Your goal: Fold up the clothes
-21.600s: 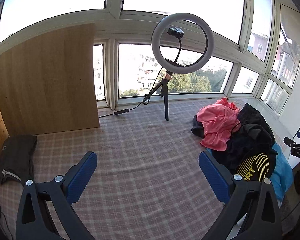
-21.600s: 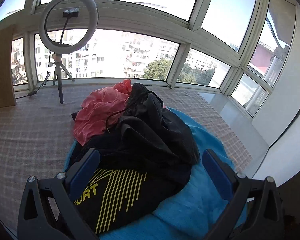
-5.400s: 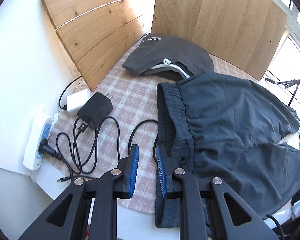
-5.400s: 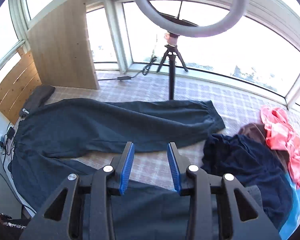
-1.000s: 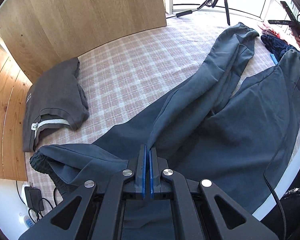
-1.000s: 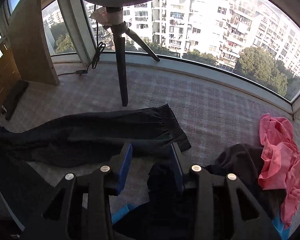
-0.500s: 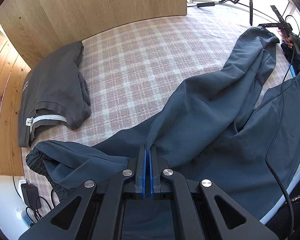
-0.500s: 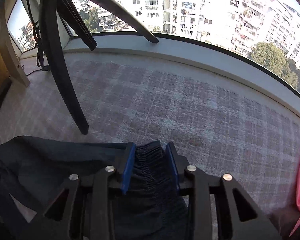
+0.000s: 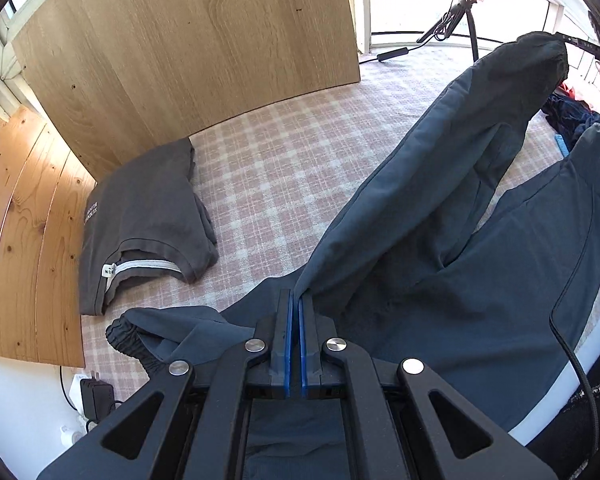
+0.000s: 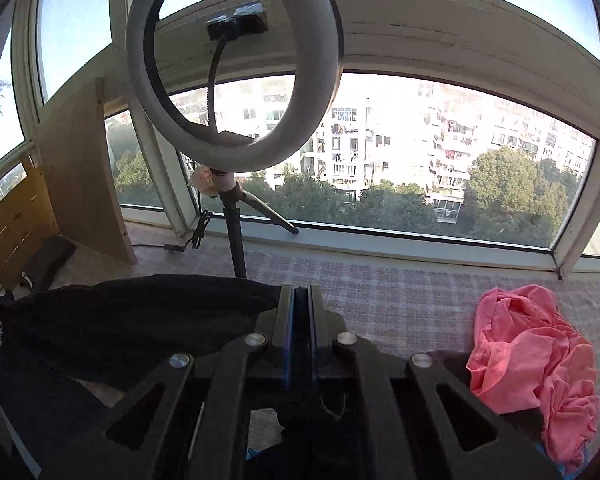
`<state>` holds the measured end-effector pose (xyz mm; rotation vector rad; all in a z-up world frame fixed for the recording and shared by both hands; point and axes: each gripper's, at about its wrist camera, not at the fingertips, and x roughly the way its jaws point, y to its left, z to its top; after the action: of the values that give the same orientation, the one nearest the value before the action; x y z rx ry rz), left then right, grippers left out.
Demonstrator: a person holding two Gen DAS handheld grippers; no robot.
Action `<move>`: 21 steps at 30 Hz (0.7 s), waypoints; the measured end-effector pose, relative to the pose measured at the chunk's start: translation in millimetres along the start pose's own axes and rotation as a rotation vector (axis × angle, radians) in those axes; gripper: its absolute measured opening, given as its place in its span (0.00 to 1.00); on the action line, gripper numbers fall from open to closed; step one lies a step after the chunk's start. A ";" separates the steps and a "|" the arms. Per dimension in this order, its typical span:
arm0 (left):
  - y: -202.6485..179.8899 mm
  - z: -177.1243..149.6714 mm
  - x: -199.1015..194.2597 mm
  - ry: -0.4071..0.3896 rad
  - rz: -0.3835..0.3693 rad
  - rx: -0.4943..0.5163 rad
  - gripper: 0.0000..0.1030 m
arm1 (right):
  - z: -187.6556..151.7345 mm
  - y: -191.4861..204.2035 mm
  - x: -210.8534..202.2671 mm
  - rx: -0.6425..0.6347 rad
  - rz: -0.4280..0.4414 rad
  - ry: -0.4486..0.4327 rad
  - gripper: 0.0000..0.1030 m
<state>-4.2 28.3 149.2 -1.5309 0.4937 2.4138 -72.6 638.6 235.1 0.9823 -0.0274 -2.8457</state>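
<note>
Here the left gripper (image 9: 294,312) and right gripper (image 10: 301,308) each pinch the dark trousers (image 9: 440,216), lifting one leg above the checked mat (image 9: 268,168); one folded garment (image 9: 140,220) lies beside, a pile (image 10: 532,360) unfolded.

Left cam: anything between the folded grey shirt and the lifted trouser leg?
Nothing: the left wrist view shows only bare plaid cloth between the folded grey shirt and the lifted trouser leg.

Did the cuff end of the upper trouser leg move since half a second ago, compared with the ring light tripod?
Yes. In the right wrist view the trouser cuff, clamped in the right gripper, has risen off the plaid cloth, up beside the ring light tripod.
</note>
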 end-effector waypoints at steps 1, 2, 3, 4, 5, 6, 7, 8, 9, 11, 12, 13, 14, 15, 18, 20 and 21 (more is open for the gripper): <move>-5.5 -7.8 -4.3 0.001 -0.005 0.008 0.02 | -6.8 -1.3 -22.0 0.009 -0.005 -0.017 0.06; -11.2 -16.3 -8.4 0.003 -0.012 0.016 0.02 | -14.8 -4.5 -41.6 0.023 -0.005 -0.030 0.06; -17.0 -24.7 -12.5 0.006 -0.019 0.025 0.02 | -25.2 -7.6 -56.8 0.034 -0.009 -0.041 0.06; -22.7 -33.2 -16.6 0.008 -0.025 0.033 0.02 | -36.8 -9.4 -70.1 0.039 -0.021 -0.052 0.06; -28.4 -41.7 -20.8 0.010 -0.032 0.042 0.02 | -50.6 -11.4 -80.6 0.041 -0.044 -0.048 0.06; -34.2 -50.2 -24.9 0.012 -0.039 0.050 0.02 | -67.2 -14.3 -87.8 0.057 -0.062 -0.035 0.06; -38.0 -62.1 -23.8 0.026 -0.058 0.038 0.02 | -84.7 -17.8 -93.9 0.085 -0.070 -0.021 0.06; -40.7 -75.0 -18.4 0.049 -0.087 0.012 0.02 | -104.9 -20.4 -97.5 0.114 -0.066 0.003 0.06; -47.2 -89.8 -9.4 0.091 -0.112 -0.004 0.04 | -124.8 -21.8 -97.8 0.131 -0.061 0.040 0.06; -62.2 -120.1 9.9 0.181 -0.158 -0.030 0.05 | -158.2 -23.6 -100.8 0.154 -0.058 0.091 0.06; -72.4 -132.7 16.2 0.212 -0.157 -0.013 0.05 | -168.7 -23.5 -105.8 0.173 -0.036 0.092 0.06; -78.2 -140.3 18.6 0.233 -0.168 -0.007 0.05 | -179.2 -23.4 -110.7 0.192 -0.015 0.092 0.07; -82.9 -146.9 20.3 0.252 -0.183 -0.006 0.05 | -185.0 -21.4 -115.7 0.191 0.000 0.097 0.07; -87.7 -153.5 22.0 0.271 -0.198 -0.005 0.07 | -187.3 -17.8 -120.7 0.176 0.010 0.105 0.10; -82.6 -158.3 12.1 0.282 -0.190 -0.020 0.10 | -193.4 -11.4 -129.9 0.145 0.019 0.185 0.15; -73.6 -156.9 -0.5 0.273 -0.177 -0.040 0.10 | -194.3 -13.6 -137.7 0.194 0.030 0.202 0.17; -69.3 -154.0 -8.1 0.260 -0.165 -0.044 0.10 | -195.8 -15.2 -143.3 0.231 0.036 0.189 0.19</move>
<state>152.3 29.1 85.3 -1.8385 0.3477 2.1282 157.8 677.2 167.8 1.2775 -0.3585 -2.7479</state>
